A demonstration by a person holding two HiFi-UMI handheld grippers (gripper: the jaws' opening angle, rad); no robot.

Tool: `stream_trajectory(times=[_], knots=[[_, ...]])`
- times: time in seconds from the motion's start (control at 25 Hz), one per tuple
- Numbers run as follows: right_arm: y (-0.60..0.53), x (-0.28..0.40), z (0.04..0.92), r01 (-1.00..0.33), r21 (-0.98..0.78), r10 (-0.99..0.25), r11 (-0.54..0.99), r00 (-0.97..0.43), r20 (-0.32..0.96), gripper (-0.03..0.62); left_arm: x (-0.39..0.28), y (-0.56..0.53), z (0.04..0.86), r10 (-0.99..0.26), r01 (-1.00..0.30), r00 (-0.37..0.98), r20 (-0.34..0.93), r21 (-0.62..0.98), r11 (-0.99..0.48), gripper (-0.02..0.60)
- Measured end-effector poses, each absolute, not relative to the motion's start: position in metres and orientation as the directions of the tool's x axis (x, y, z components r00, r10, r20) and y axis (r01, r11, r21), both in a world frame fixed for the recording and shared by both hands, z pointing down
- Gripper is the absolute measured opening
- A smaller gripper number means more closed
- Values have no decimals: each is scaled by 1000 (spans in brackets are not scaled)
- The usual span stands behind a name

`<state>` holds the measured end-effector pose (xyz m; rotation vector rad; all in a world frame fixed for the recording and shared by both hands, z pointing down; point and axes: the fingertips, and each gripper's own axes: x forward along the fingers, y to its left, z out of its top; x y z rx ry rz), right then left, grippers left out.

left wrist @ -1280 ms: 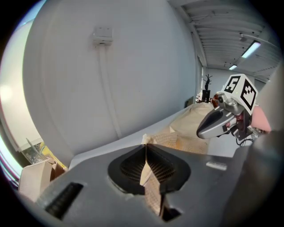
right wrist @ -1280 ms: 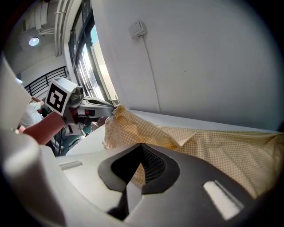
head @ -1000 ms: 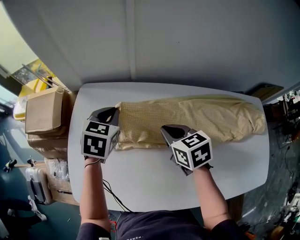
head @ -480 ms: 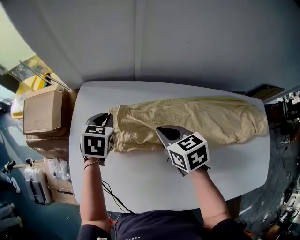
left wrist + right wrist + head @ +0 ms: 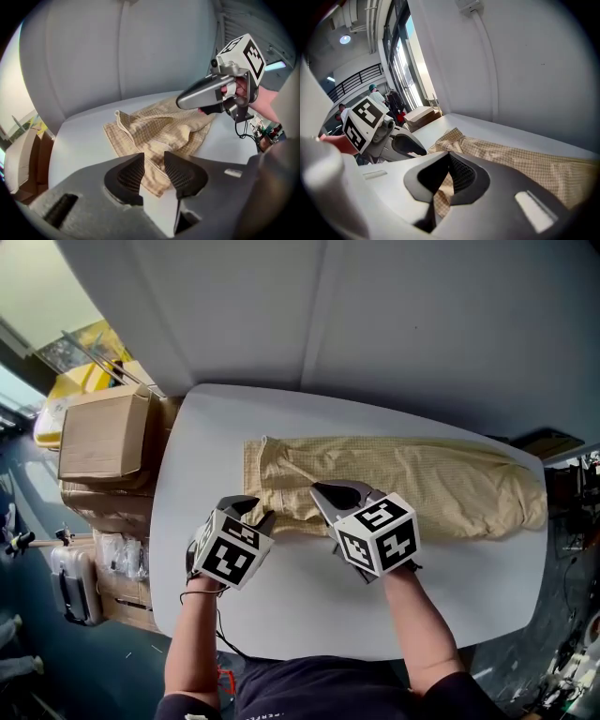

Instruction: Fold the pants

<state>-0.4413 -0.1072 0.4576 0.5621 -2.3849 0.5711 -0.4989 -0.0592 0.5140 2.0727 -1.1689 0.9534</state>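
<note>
The pants lie across the table. Our right gripper clamps their near edge. Left of it, our left gripper has just opened its jaws and the cloth lies loose between them.

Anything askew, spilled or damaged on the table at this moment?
Only the pants look askew: their left end lies rumpled with a corner curled up, beside where the right gripper pinches the near edge. The left gripper, whose jaws have just been opening, grips nothing. Nothing is spilled or damaged.
</note>
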Motion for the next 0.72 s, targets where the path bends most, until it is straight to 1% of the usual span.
stream_trajectory(times=[0.08,0.2,0.24,0.28,0.32,0.48,0.72], knots=[[-106,-446,457,-507,-260,-242,822,-724,646,3,-494,-55,519,-455,-873,382,804,152,-463,147],[-103,-448,460,-499,-258,-232,827,-721,653,2,-491,-53,525,-432,-865,372,822,138,-482,144],[-102,-448,461,-499,-257,-230,828,-719,656,2,-492,-54,527,-428,-864,362,828,125,-488,106],[-101,-448,462,-500,-255,-230,828,-717,658,2,-492,-55,527,-430,-863,355,830,115,-492,53],[-101,-447,461,-501,-254,-231,827,-716,659,2,-492,-56,526,-436,-863,354,827,109,-494,20],[-103,-446,458,-499,-254,-236,828,-722,650,2,-495,-52,511,-455,-863,366,812,113,-492,18],[-107,-455,459,-489,-259,-228,833,-729,645,3,-506,-23,512,-426,-865,377,823,149,-479,26]])
